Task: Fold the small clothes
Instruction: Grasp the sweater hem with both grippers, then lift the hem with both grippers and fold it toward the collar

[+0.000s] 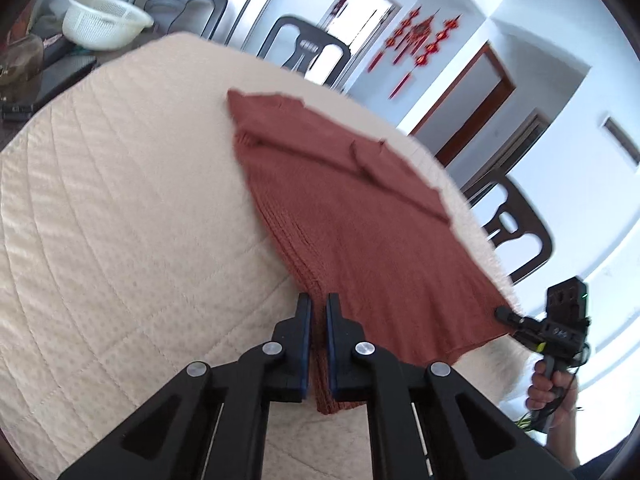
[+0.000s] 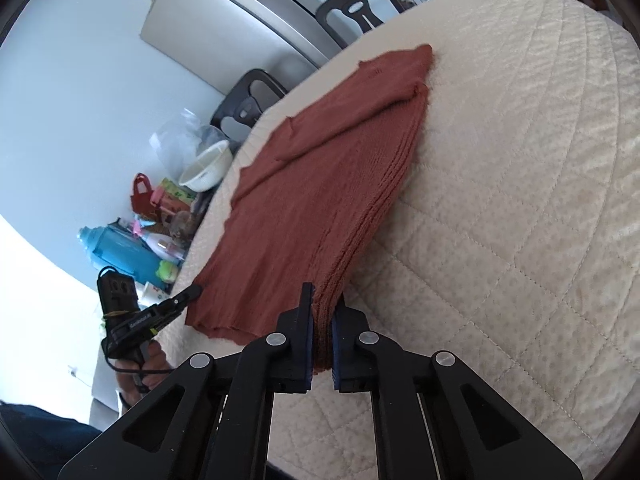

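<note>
A rust-red knitted garment [image 1: 360, 220] lies flat on a table under a cream quilted cloth [image 1: 120, 200]. In the left wrist view my left gripper [image 1: 319, 304] is shut on the garment's near hem corner, with the fabric pinched between its blue pads. At the far right my right gripper [image 1: 502, 313], held by a hand, grips the other hem corner. The right wrist view shows the same garment [image 2: 320, 184] on the quilted cloth [image 2: 520, 200]. There my right gripper [image 2: 323, 300] is shut on a bunched hem corner, and my left gripper [image 2: 192, 291] meets the opposite corner.
A white plastic basket [image 1: 104, 20] sits at the table's far left. Dark chairs [image 1: 308, 52] [image 1: 516, 232] stand around the table. Beside the table lie a white bowl [image 2: 206, 170], a blue bottle [image 2: 120, 256] and a red bag [image 2: 142, 196]. A chair [image 2: 356, 8] stands behind.
</note>
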`<state>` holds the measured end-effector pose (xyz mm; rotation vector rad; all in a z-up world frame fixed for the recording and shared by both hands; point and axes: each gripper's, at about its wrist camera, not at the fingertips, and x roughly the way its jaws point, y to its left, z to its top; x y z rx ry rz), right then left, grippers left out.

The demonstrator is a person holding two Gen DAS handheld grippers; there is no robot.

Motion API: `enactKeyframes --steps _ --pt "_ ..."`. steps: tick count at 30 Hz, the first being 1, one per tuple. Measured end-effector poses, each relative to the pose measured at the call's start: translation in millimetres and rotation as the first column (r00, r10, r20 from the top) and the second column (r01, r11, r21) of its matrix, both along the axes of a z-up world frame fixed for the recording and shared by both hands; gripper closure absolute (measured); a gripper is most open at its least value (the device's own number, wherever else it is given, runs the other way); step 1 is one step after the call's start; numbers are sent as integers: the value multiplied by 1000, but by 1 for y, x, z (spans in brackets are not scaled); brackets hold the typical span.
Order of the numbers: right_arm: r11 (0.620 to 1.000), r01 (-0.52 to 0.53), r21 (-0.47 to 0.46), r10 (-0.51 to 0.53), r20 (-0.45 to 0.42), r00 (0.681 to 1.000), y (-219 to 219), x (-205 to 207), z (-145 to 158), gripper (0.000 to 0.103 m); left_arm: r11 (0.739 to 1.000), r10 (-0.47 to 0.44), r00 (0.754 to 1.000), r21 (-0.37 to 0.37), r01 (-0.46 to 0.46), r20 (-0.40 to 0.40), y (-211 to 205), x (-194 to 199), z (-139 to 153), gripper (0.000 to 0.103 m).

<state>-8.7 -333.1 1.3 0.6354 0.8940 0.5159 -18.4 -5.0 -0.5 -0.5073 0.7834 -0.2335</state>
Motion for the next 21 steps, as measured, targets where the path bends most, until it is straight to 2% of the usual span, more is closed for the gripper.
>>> enactKeyframes --steps 4,9,17,21 --pt "1000 5 21 -6 33 999 -6 -12 13 98 999 16 997 -28 -14 75 10 -14 19 95" --pt "999 15 51 -19 72 997 -10 -8 25 98 999 21 993 -37 -16 120 17 -11 35 95" --pt "995 21 95 -37 164 986 -14 39 53 98 998 44 980 -42 -37 195 27 32 65 95" --pt "993 42 108 -63 198 978 -17 73 66 98 997 64 976 -50 -55 210 34 69 76 95"
